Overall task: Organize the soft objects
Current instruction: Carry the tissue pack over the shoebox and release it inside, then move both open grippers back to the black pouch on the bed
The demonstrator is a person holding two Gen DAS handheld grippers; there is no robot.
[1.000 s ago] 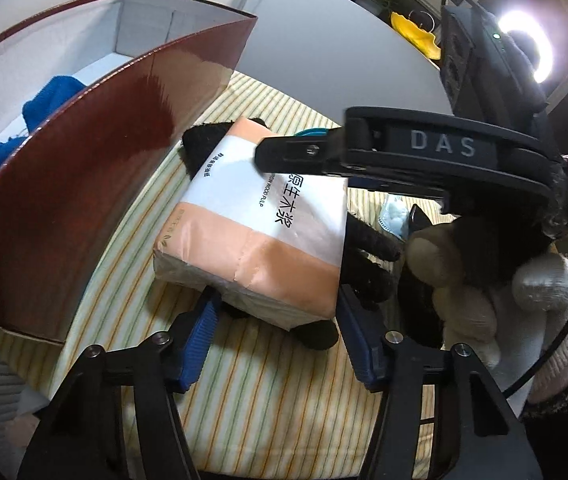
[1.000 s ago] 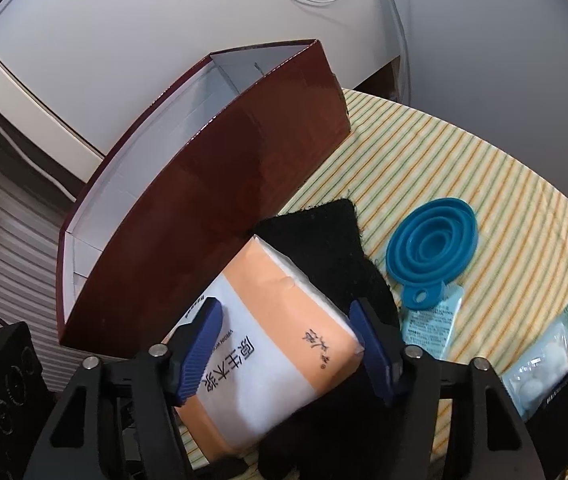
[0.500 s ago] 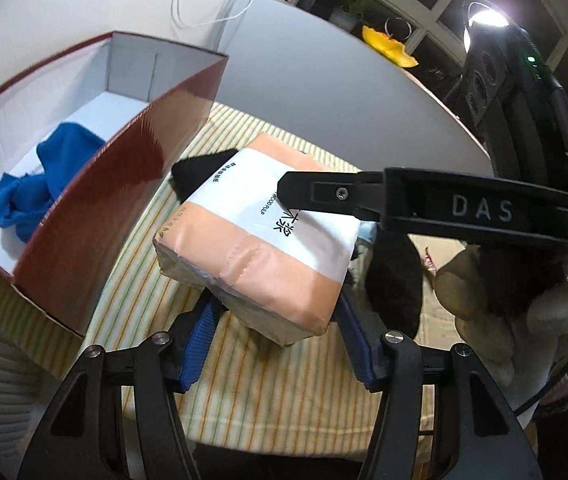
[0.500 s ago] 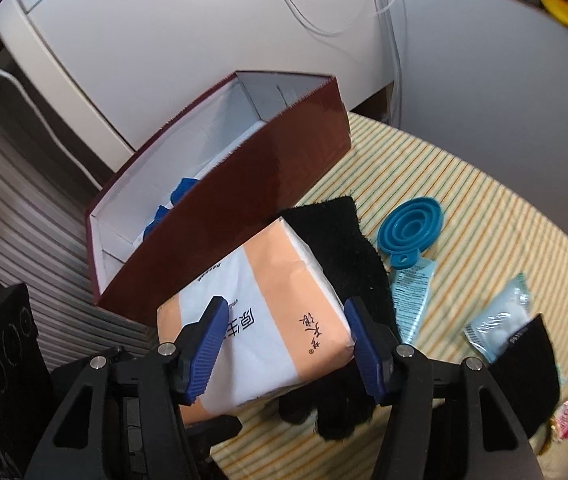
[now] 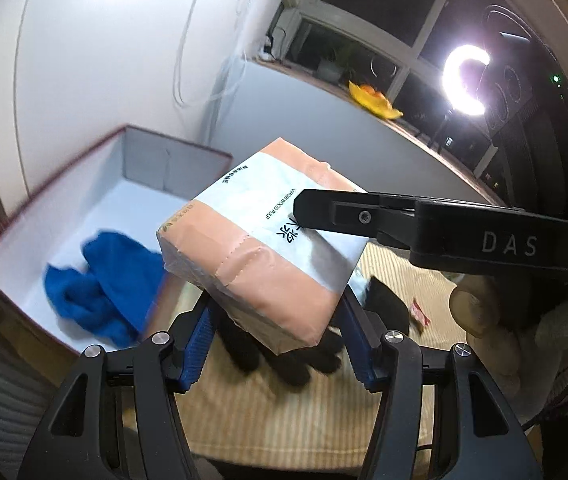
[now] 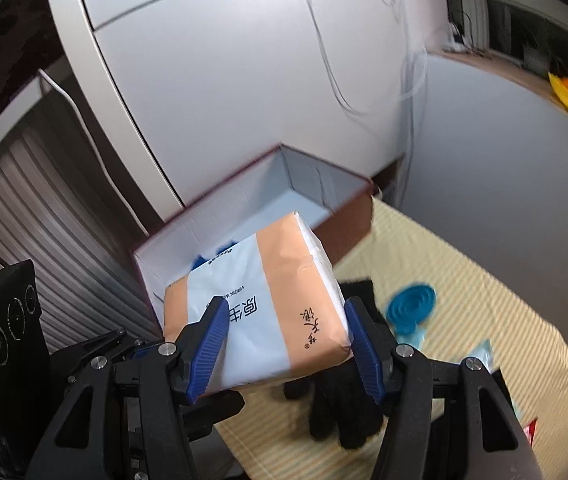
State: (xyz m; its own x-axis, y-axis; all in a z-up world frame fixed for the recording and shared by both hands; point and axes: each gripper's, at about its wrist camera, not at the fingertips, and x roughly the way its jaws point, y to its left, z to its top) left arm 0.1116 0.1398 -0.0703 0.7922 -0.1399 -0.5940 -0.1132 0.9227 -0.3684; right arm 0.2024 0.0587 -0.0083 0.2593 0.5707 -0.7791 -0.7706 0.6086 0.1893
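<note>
Peach-and-white plastic-wrapped tissue pack [image 5: 260, 248] hangs lifted above the striped tablecloth [image 6: 463, 292], clamped by both left gripper [image 5: 276, 340] and right gripper [image 6: 287, 344], beside the dark-red cardboard box [image 5: 12, 236].

One tissue pack [image 5: 262, 240], one box [image 5: 172, 164], one blue cloth [image 5: 100, 280], one blue funnel [image 6: 411, 306], perhaps two black gloves [image 6: 343, 404], two grippers [image 5: 276, 336] [image 6: 284, 354].

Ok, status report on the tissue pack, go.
Left gripper and right gripper: jaws both clamped on the tissue pack. Pack off the striped table, near the open box. Blue cloth inside; black glove below. Path clear.
</note>
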